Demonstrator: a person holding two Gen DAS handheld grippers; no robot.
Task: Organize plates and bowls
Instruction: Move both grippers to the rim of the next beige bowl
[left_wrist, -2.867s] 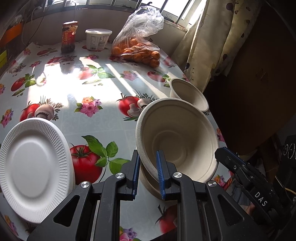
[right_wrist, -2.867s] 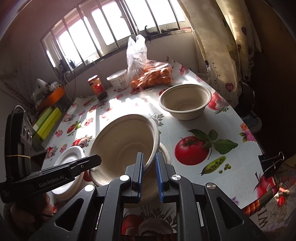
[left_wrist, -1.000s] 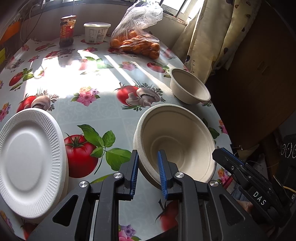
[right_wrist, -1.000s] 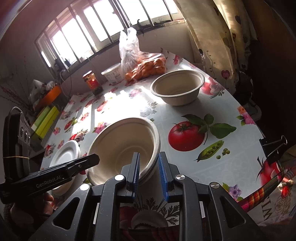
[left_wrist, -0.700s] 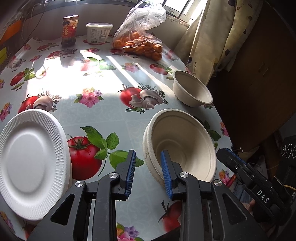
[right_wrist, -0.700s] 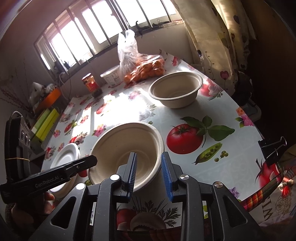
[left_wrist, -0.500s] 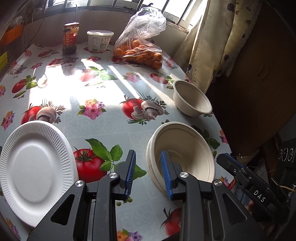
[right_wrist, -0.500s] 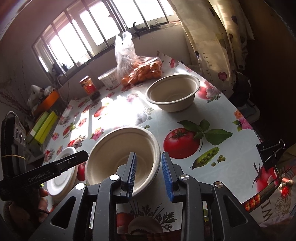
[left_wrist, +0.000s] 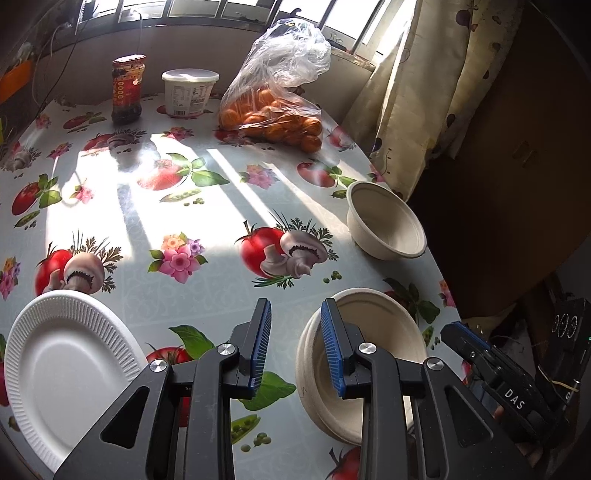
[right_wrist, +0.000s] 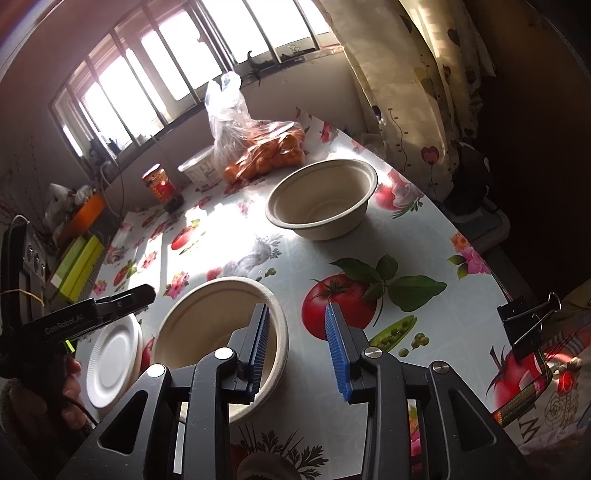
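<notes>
A stack of beige paper bowls (left_wrist: 373, 350) rests on the table near its front right edge; it also shows in the right wrist view (right_wrist: 214, 325). A single beige bowl (left_wrist: 388, 221) stands farther back by the curtain, also in the right wrist view (right_wrist: 321, 199). White paper plates (left_wrist: 59, 365) lie at the front left, also in the right wrist view (right_wrist: 110, 362). My left gripper (left_wrist: 295, 345) is open and empty, its right finger over the stack's near rim. My right gripper (right_wrist: 297, 345) is open and empty, its left finger over the stack's rim.
A bag of oranges (left_wrist: 277, 110), a white tub (left_wrist: 188, 92) and a red jar (left_wrist: 127, 88) stand at the back by the window. The curtain (left_wrist: 413, 92) hangs at the right table edge. A binder clip (right_wrist: 524, 325) grips the cloth.
Both grippers let go of the bowl stack, which now rests on the table. Both have opened wider and pulled back and up from it.
</notes>
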